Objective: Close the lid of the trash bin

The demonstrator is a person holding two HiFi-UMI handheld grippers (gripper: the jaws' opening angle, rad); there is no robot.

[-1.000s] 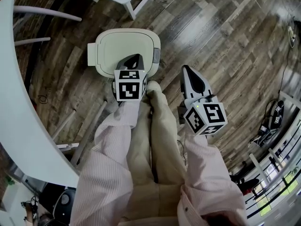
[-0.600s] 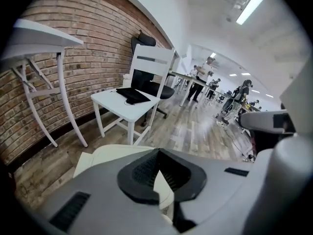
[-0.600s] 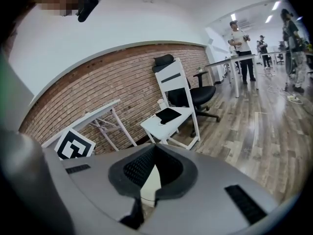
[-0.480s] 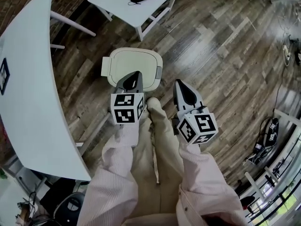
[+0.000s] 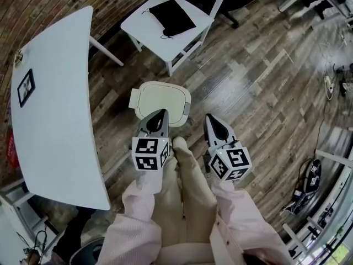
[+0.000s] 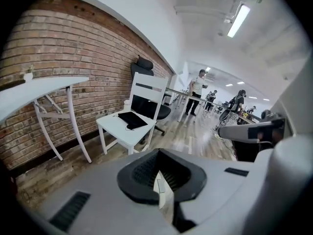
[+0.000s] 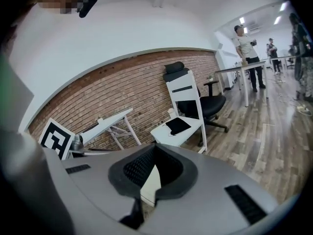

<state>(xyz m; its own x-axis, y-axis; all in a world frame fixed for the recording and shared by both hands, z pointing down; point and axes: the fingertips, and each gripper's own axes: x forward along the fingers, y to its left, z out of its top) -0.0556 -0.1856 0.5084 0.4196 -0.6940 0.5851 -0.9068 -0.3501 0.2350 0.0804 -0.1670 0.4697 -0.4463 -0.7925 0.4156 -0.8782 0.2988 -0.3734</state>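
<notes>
Holding both claws pressed shut with nothing between the jaws, you have the left gripper [image 5: 158, 115] and the right gripper [image 5: 209, 119] side by side above the wooden floor [image 5: 259, 81]. The trash bin [image 5: 184, 106] stands just ahead of and below the left claw's tip, off to the left of the right claw. Its lid [image 5: 160, 97] lies flat and closed. Beyond both tips stands a white chair [image 5: 139, 22] with a black pouch [image 5: 172, 16] on its seat.
</notes>
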